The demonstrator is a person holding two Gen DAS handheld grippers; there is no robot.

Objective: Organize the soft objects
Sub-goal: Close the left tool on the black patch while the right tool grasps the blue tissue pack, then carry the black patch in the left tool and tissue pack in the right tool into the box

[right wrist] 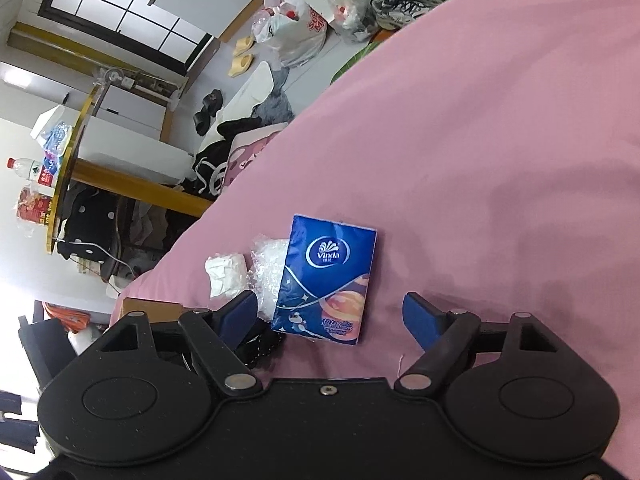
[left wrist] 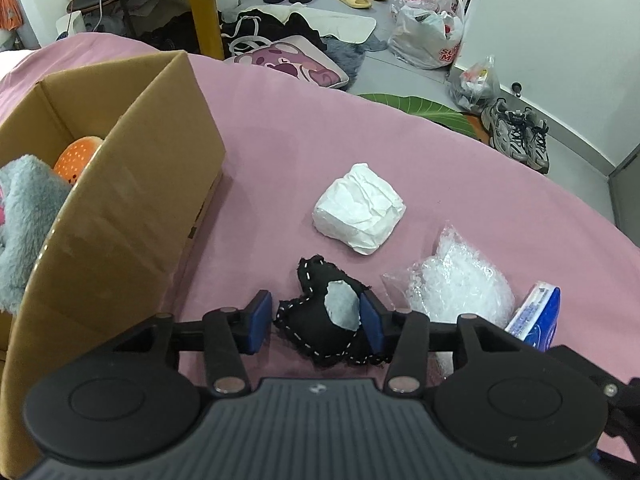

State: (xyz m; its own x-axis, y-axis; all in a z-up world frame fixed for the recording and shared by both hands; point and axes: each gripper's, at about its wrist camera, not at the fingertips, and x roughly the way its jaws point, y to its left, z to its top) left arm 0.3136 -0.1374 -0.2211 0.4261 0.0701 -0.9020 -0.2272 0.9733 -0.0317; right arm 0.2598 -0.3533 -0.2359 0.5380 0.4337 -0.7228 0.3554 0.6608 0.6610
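On the pink bedsheet [left wrist: 400, 140] lies a black stitched fabric toy [left wrist: 316, 328] with a grey patch. My left gripper [left wrist: 316, 322] is open and straddles it, the right pad touching the patch. Beyond the toy sit a white wrapped bundle [left wrist: 358, 214], a clear plastic bag [left wrist: 460, 284] and a blue tissue pack [left wrist: 538, 318]. In the right wrist view the tissue pack [right wrist: 328, 280] lies just ahead between the fingers of my open right gripper [right wrist: 330, 316], which holds nothing. The clear bag [right wrist: 268, 272] and white bundle [right wrist: 226, 270] lie to its left.
An open cardboard box [left wrist: 120, 184] stands on the bed at the left, holding a grey plush [left wrist: 24, 216] and an orange item [left wrist: 76, 158]. Past the bed's far edge the floor holds a pink cushion [left wrist: 288, 62], plastic bags [left wrist: 428, 28] and sneakers [left wrist: 516, 132].
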